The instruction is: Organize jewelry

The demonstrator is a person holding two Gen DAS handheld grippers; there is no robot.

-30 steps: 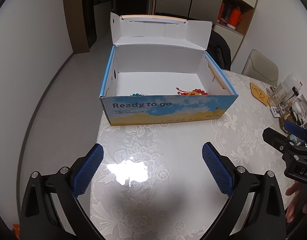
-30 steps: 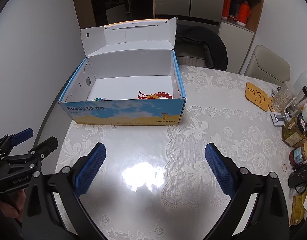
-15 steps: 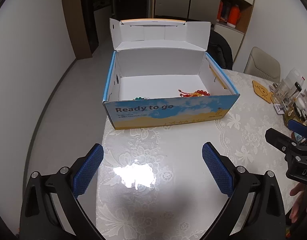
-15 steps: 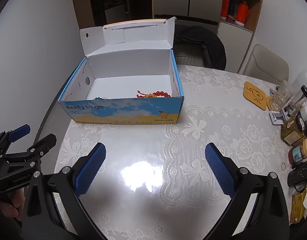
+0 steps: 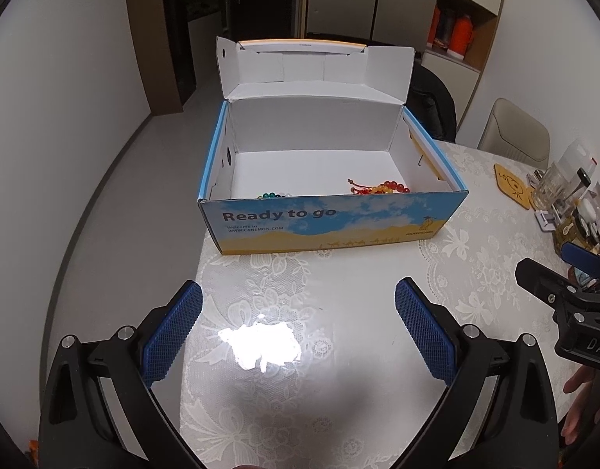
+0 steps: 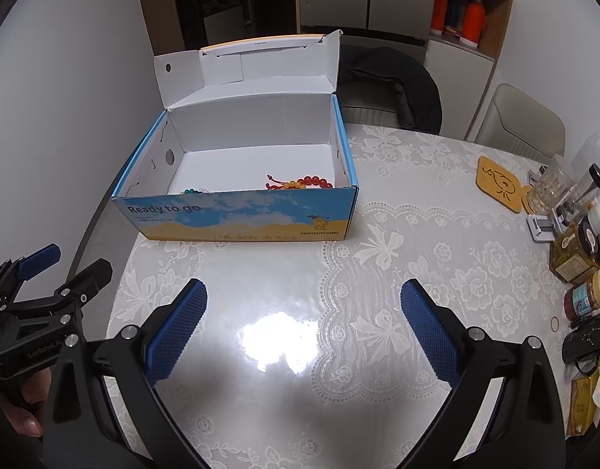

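Left gripper (image 5: 298, 324) and right gripper (image 6: 303, 322): level above surface (image 6: 397, 273), jaws apart, empty; box (image 5: 331, 226) ahead, apparently holding two bracelets.

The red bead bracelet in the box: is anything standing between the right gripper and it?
Yes. The box's front wall stands between the open right gripper and the red bead bracelet, which lies just behind it. The lid is open, so nothing visible blocks a reach from above.
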